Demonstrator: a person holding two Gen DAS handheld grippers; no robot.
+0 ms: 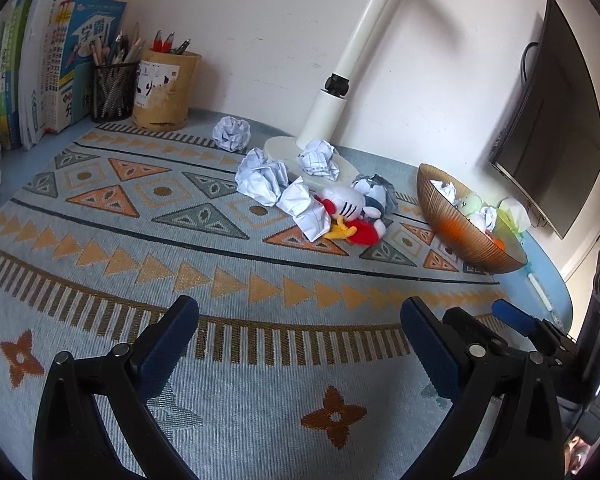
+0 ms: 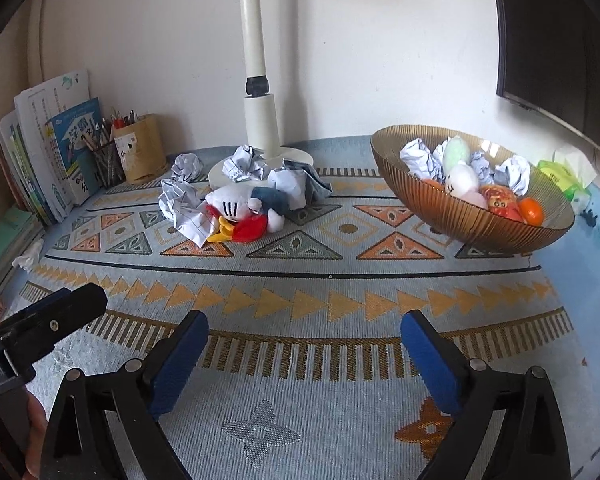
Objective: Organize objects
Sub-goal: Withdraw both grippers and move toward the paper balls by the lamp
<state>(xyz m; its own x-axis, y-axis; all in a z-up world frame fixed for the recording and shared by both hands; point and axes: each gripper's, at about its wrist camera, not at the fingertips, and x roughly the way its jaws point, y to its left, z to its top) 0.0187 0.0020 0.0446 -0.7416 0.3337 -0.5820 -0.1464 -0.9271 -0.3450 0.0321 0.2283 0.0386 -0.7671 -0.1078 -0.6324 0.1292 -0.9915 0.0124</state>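
Amber ribbed bowl (image 2: 460, 216) at 2 o'clock holds crumpled paper balls (image 2: 418, 160), small plush toys (image 2: 462, 178) and an orange fruit (image 2: 532, 210). Plush duck (image 2: 240, 210) lies among loose paper wads (image 2: 180, 204) at 11 o'clock, beside the lamp base (image 2: 224, 172). Left gripper (image 1: 300, 334) and right gripper (image 2: 304, 344) both gape wide, empty.

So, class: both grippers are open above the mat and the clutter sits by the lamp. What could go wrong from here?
1. The plush toy lies tangled among paper balls; a grab may catch both.
2. One paper ball rests on the lamp base, so reaching it risks bumping the lamp.
3. The bowl looks tilted and already full; added items might roll out.
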